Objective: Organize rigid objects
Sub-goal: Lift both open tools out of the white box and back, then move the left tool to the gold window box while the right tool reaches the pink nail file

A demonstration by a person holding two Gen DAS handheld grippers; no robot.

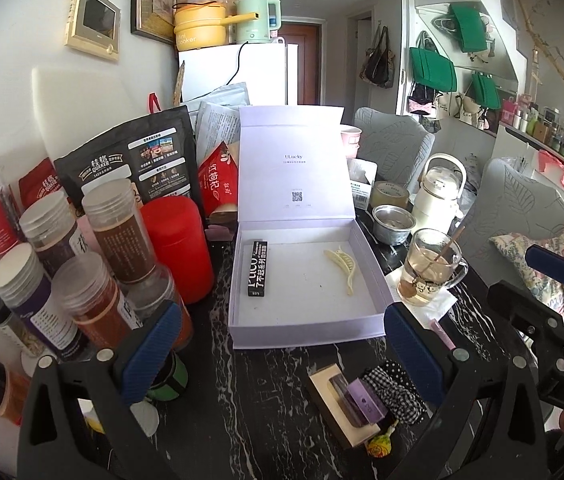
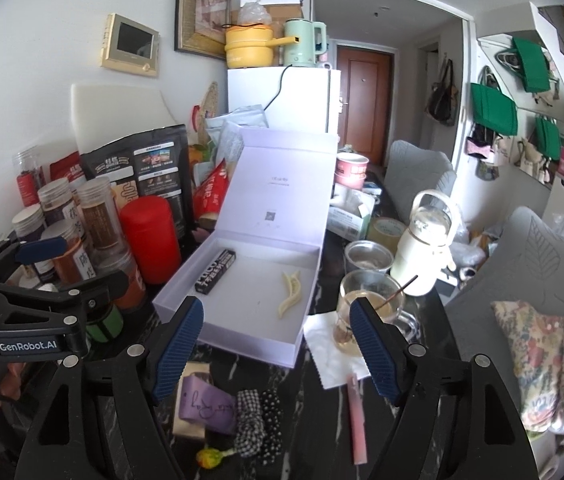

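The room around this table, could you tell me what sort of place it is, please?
Most likely a small lived-in flat: a white fridge topped with a kettle, bags hung on the wall, and an entrance door beyond a cluttered dining table.

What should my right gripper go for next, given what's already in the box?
Probably lower the right gripper, open and empty, onto the pink stick lying loose on the table near it. The white box so far holds only the black pack and cream hair clip, with bare floor left.
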